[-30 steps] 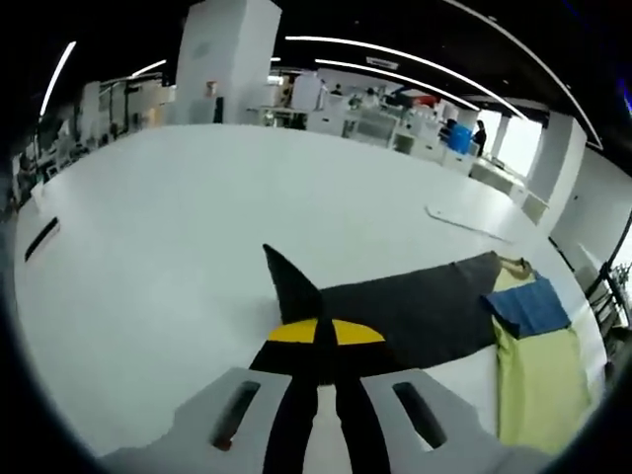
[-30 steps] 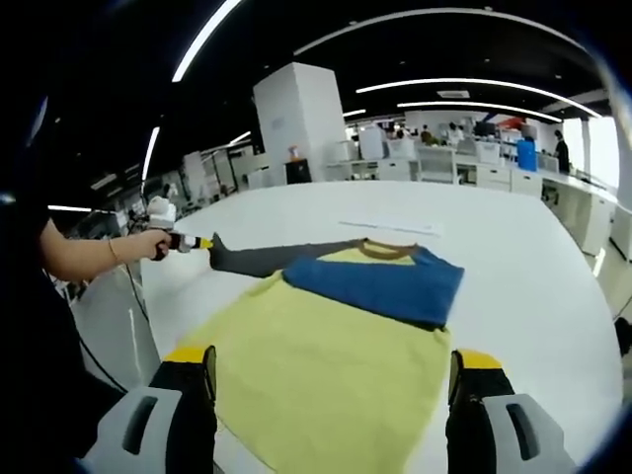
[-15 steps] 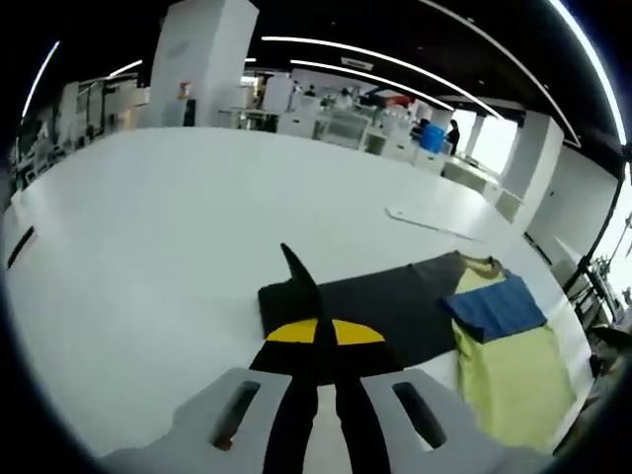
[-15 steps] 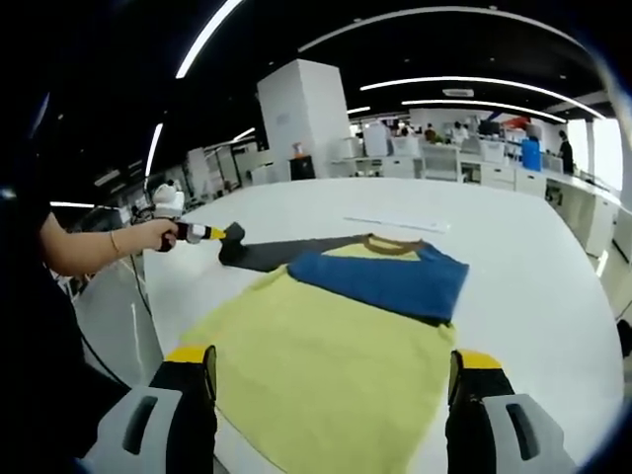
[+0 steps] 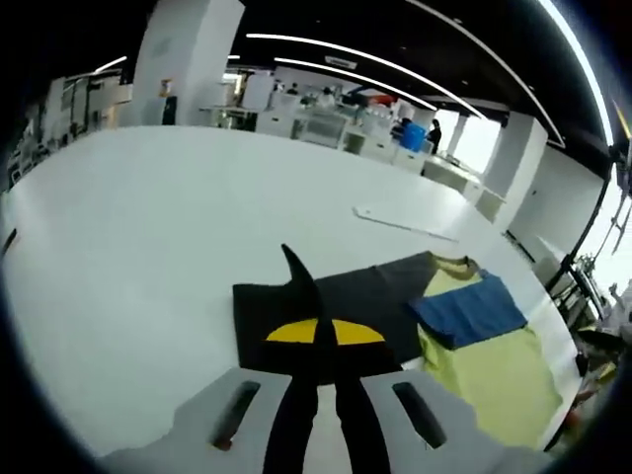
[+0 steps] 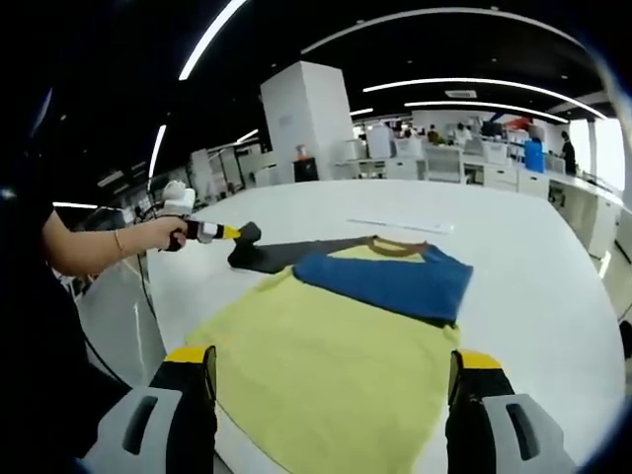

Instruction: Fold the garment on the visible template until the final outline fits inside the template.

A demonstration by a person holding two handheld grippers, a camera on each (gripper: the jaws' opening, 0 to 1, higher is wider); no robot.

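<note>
A yellow shirt [image 6: 326, 365] lies flat on the white table [image 6: 533, 296], with a brown collar [image 6: 395, 247]. Its blue sleeve [image 6: 395, 281] is folded across the chest. My left gripper [image 5: 316, 331] is shut on the cuff of the dark grey sleeve [image 5: 336, 296] and holds it lifted, so the sleeve doubles back toward the yellow body [image 5: 494, 370]. In the right gripper view a hand [image 6: 163, 235] holds that left gripper [image 6: 232, 233] at the sleeve's end [image 6: 286, 255]. My right gripper [image 6: 331, 380] stands open above the shirt's hem, with nothing between its fingers.
A thin flat white strip [image 5: 405, 222] lies on the table beyond the collar, also seen as the strip [image 6: 395, 225] in the right gripper view. The table edge [image 6: 158, 296] runs close to the person at left. Desks, pillars and people fill the far background.
My left gripper has carried the dark sleeve's cuff toward the shirt body, so the sleeve now looks shorter and doubled. The right gripper has stayed put and open.
</note>
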